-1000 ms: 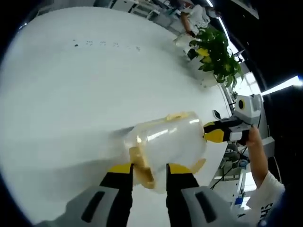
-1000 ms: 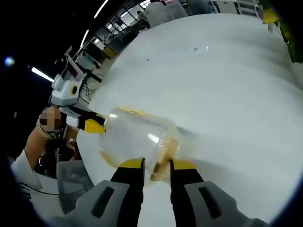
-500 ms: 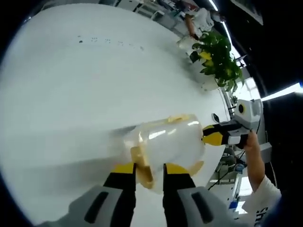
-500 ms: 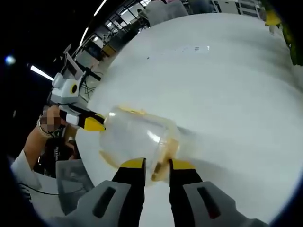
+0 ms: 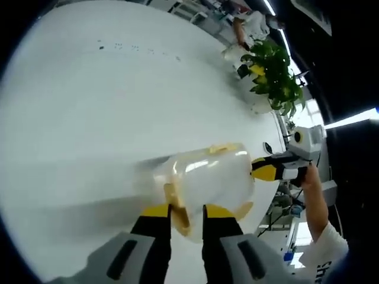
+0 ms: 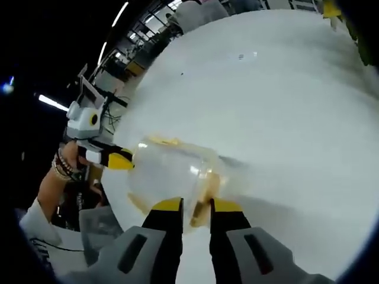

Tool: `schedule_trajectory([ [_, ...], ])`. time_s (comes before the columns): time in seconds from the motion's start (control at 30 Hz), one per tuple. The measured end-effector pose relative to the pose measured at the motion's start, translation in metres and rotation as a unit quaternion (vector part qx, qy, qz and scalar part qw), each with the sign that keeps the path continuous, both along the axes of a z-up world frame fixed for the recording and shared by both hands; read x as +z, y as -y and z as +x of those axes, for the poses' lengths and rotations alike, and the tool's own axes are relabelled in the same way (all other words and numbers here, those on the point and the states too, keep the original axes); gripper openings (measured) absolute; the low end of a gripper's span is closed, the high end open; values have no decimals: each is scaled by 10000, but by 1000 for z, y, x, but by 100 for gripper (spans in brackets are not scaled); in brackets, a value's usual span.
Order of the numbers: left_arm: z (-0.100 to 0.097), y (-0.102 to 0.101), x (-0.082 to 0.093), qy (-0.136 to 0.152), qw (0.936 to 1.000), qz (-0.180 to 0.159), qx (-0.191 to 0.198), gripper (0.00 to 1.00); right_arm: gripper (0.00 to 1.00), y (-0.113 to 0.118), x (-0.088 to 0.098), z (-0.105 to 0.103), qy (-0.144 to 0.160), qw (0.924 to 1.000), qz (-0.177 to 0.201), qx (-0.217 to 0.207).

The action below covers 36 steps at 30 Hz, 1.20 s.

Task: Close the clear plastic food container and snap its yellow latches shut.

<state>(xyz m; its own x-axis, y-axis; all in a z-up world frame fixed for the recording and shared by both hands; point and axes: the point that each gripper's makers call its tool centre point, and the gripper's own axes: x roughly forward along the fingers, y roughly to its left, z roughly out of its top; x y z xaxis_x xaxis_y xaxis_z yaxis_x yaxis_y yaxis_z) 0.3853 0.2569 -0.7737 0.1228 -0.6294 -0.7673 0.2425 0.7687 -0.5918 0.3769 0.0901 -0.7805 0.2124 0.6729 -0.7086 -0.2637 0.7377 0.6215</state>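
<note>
The clear plastic food container (image 5: 208,177) lies on the white table (image 5: 106,100) near its edge. In the left gripper view a yellow latch (image 5: 177,214) at the container's near end sits between the jaws of my left gripper (image 5: 187,212), which is shut on it. My right gripper (image 5: 265,170) enters from the right, its yellow tip against the far end. In the right gripper view the container (image 6: 169,171) lies just ahead, and my right gripper (image 6: 195,207) is shut on the yellow latch (image 6: 200,212) at this end. The left gripper (image 6: 118,160) touches the opposite end.
A potted green plant (image 5: 269,68) stands at the table's far right edge, with a person (image 5: 246,23) behind it. The table edge runs close past the container. A person's hand (image 5: 311,180) holds the right gripper. A grey bin (image 6: 98,228) sits below the table edge.
The jaws of both grippers have drawn closer together on the yellow latches. The container has stayed in place; both views shifted only slightly.
</note>
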Motion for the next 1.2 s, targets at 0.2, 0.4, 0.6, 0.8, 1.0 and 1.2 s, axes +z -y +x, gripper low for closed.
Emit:
schedule_trajectory([
  [0.2, 1, -1, 1, 68, 10000, 32, -54, 12, 11, 0, 6, -1, 52, 10000, 20, 72],
  [0.4, 3, 2, -1, 192, 9997, 84, -88, 15, 13, 1, 8, -6, 238, 9991, -224, 265],
  [0.6, 20, 6, 13, 1587, 9857, 398, -412, 17, 10, 7, 13, -8, 780, 9885, -987, 843],
  [0.8, 26, 30, 64, 2665, 9613, -673, 157, 8, 0, -6, 35, 6, 1329, 9843, -938, 685],
  [1.0, 8, 53, 56, 2783, 9523, -1194, 365, 0, 0, -49, 36, 11, 1463, 9861, -514, 604],
  [1.2, -1, 78, 23, 2451, 9607, -1219, 461, 0, 0, -77, 22, 16, 1335, 9872, -452, 744],
])
